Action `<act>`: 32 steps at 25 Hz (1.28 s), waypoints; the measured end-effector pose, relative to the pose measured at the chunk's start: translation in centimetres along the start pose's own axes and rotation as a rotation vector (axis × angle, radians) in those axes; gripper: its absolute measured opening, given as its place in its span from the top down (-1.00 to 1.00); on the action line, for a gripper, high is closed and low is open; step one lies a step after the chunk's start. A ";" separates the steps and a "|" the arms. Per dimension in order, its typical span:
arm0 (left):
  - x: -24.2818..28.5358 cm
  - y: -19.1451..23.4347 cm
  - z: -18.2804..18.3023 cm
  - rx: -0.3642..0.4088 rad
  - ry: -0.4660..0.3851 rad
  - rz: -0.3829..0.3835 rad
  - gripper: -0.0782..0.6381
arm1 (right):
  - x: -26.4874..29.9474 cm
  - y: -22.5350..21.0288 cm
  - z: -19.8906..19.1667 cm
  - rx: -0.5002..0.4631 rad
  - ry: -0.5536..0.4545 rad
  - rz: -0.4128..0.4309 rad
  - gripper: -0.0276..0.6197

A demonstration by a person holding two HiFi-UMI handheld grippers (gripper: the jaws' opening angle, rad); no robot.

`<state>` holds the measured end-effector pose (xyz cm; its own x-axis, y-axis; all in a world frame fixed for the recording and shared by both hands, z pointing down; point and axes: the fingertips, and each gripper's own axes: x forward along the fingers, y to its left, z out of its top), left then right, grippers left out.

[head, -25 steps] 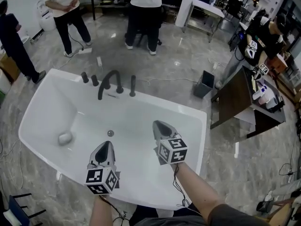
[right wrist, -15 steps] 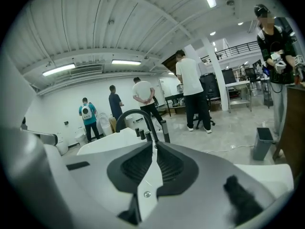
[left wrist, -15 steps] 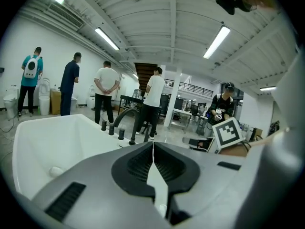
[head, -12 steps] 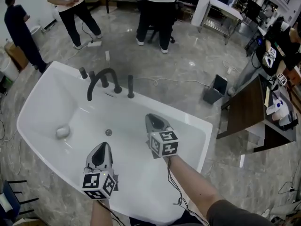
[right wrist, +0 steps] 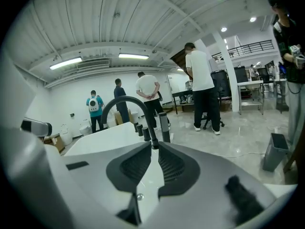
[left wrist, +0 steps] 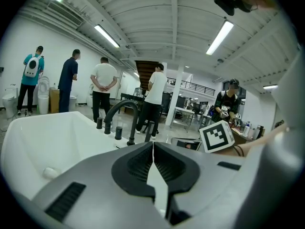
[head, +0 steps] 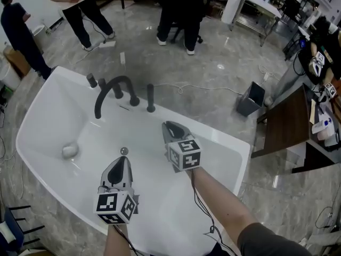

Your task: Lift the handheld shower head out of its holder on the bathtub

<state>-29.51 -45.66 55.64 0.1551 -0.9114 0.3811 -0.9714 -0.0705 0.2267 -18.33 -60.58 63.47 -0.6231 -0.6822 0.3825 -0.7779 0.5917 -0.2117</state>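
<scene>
The handheld shower head [head: 151, 97] is a dark upright stick in its holder on the far rim of the white bathtub [head: 45, 108]. It stands just right of the curved black faucet [head: 109, 89]. My right gripper [head: 169, 127] hovers over the tub, shut and empty, a short way in front of the shower head [right wrist: 163, 125]. My left gripper [head: 120, 163] is lower and to the left over the basin, also shut on nothing. In the left gripper view the shower head [left wrist: 148, 130] shows past the left gripper [left wrist: 153, 143]. The right gripper [right wrist: 157, 146] points at the faucet base.
A drain [head: 124, 151] and a round grey object [head: 69, 151] lie in the tub. Two black knobs [head: 92, 80] stand left of the faucet. Several people stand beyond the tub. A grey bin [head: 250, 100] and a dark wooden table [head: 285, 124] are at the right.
Both grippers have moved forward and down over the tub toward the faucet rim. The right one has come closer to the shower head. Both stay shut.
</scene>
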 end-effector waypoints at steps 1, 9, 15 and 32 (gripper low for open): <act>0.5 0.3 -0.2 0.001 0.004 -0.002 0.73 | 0.8 -0.2 -0.2 -0.010 0.007 -0.001 0.82; 3.8 3.6 -1.4 -0.025 0.009 0.004 0.73 | 6.4 -1.0 -1.5 -0.034 0.014 -0.007 0.40; 5.9 4.9 -2.8 -0.027 0.007 -0.002 0.73 | 10.1 -2.4 -2.0 -0.076 -0.024 -0.048 0.24; 9.4 6.8 -4.7 -0.035 -0.003 -0.018 0.73 | 17.6 -4.2 -1.4 -0.091 -0.046 -0.076 0.25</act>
<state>-33.84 -52.82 64.98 0.1716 -0.9114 0.3740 -0.9615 -0.0723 0.2650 -25.93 -74.49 72.36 -0.5677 -0.7439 0.3526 -0.8133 0.5731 -0.1005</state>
